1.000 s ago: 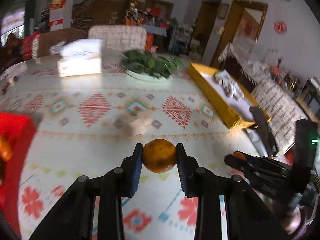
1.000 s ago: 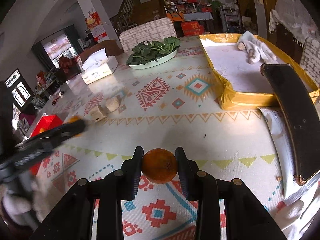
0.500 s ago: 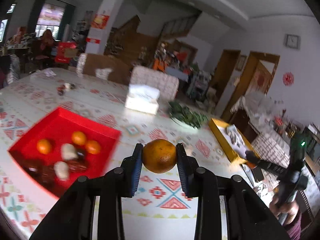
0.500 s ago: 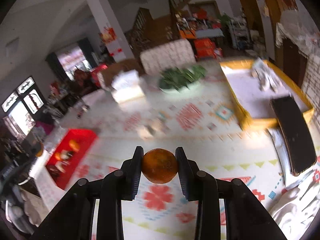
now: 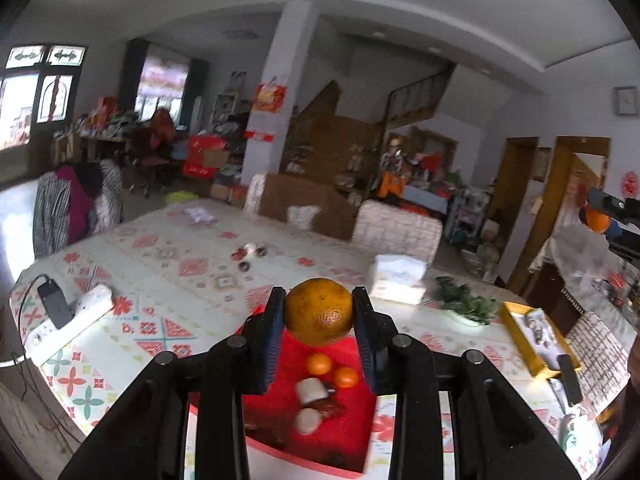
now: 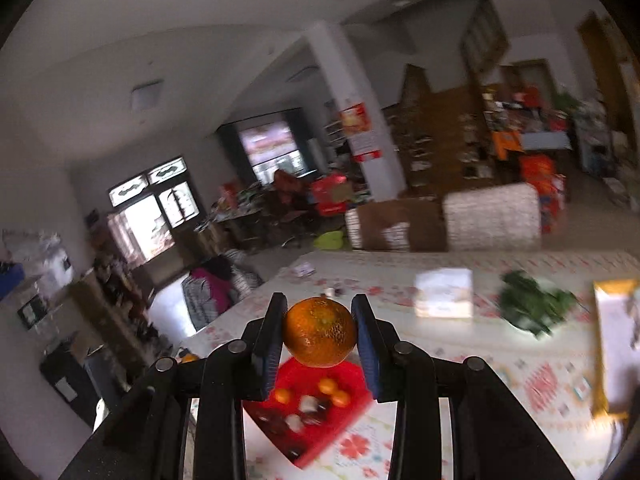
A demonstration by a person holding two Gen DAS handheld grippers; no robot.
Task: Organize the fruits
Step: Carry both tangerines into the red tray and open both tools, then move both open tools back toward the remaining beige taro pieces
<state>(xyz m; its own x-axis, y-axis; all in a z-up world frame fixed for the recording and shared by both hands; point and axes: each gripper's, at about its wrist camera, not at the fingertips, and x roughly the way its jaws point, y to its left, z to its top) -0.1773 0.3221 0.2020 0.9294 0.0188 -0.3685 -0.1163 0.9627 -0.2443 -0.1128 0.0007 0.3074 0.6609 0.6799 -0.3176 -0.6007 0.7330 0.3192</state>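
My left gripper is shut on a large orange and holds it high over the red tray. On the tray lie small oranges, white pieces and dark fruits. My right gripper is shut on another orange, also well above the table, with the red tray below and beyond it. In the left wrist view the right gripper's orange shows at the far right edge, up in the air.
On the patterned tablecloth stand a white tissue box, a plate of greens and a yellow tray to the right. A power strip lies at the left edge. Chairs stand behind the table.
Both grippers have risen and swung left, each still holding its orange. The red tray, off to the side before, now lies under the fingers in both views.
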